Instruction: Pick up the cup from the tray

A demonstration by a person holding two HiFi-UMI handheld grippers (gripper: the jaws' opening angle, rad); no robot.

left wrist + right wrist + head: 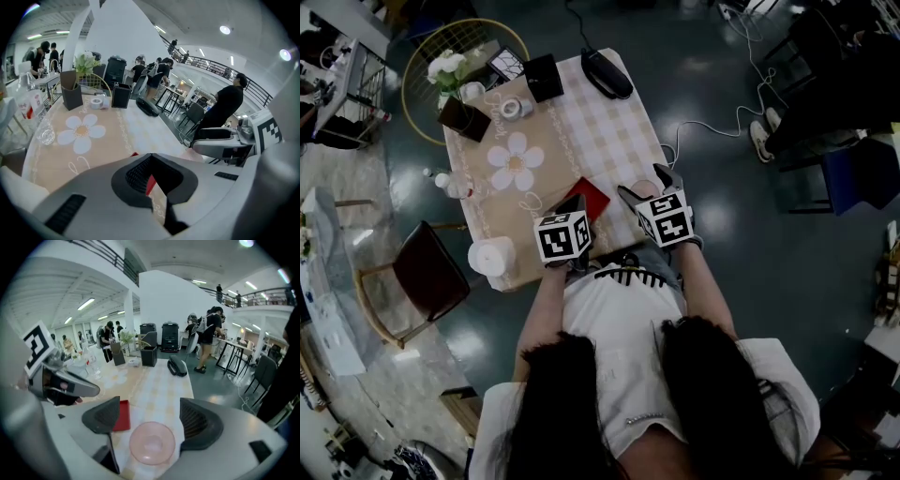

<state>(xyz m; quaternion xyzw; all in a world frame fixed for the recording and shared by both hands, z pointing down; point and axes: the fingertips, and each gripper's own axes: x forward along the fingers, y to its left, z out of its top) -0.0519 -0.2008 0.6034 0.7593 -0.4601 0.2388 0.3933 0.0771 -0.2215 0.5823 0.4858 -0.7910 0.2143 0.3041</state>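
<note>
- The cup [152, 443] is a shallow pink round piece. It does not stand on the tray [123, 416]; it rests on the table [600, 103] just to the right of the tray, apparently not touching it.
- Your right gripper [152, 420] hangs directly over the cup with its jaws spread wide, one pad on the tray side and one on the far side. This straddle lets both pads meet the rim together when you close.
- The right jaws are well above the rim, so judge the grasp as not yet begun. Lower first, then close.
- Your left gripper [151, 161] is over the near corner of the tray. Its jaws are pressed together at the tips, and a red sliver of tray shows through the slit behind them. Nothing appears to be pinched.
- This position keeps the left gripper out of the right gripper's path yet near enough to steady the tray if it slides.
- Caution: the pad on the tray side passes close to the tray edge. Descend straight down so that it lands between tray and cup, not on either.
- The cup looks thin and smooth; expect it to slip under an uneven squeeze.
</note>
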